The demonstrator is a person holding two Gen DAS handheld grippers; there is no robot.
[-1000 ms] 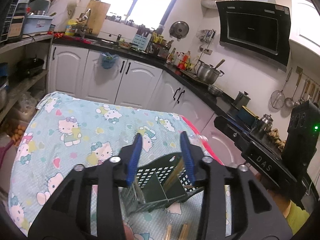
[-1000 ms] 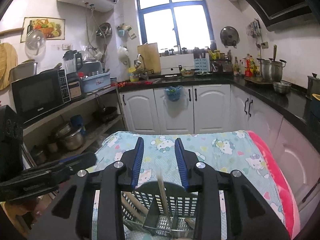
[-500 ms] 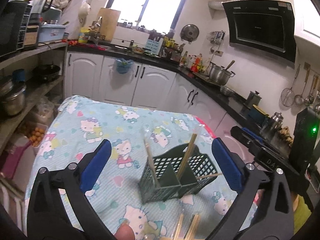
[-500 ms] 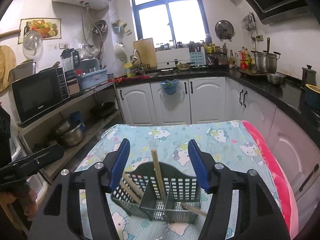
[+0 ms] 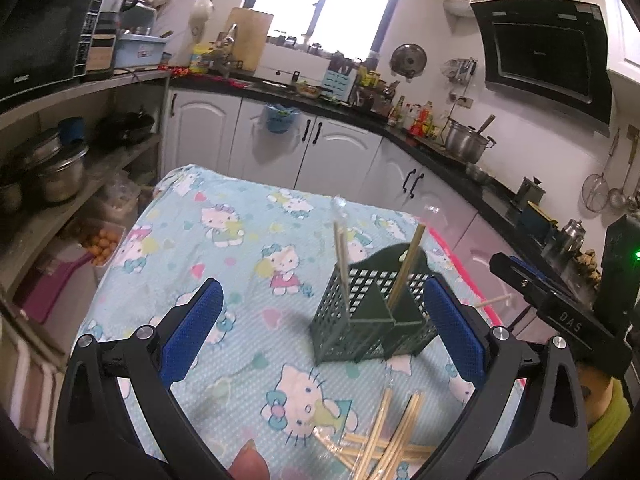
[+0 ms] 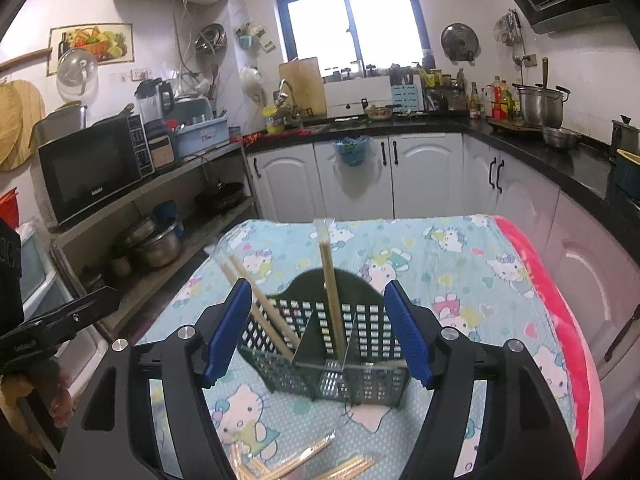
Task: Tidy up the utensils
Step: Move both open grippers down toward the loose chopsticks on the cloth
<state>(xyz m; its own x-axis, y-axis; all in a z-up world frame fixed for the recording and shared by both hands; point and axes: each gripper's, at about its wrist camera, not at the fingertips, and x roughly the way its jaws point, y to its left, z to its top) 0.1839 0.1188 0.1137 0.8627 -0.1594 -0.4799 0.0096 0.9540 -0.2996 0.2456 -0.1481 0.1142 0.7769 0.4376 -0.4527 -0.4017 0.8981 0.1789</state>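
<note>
While the left wrist view was recorded, the left gripper stood fully apart and empty, with the green utensil basket on the tablecloth beyond it and loose chopsticks nearer. Seen from the right wrist, the right gripper was opening, its pads clear of the basket's wrapped chopsticks.

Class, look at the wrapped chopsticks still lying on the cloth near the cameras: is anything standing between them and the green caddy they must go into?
Nothing visible does. The loose chopsticks lie on the cloth, with bare cloth between them and the green caddy.
</note>
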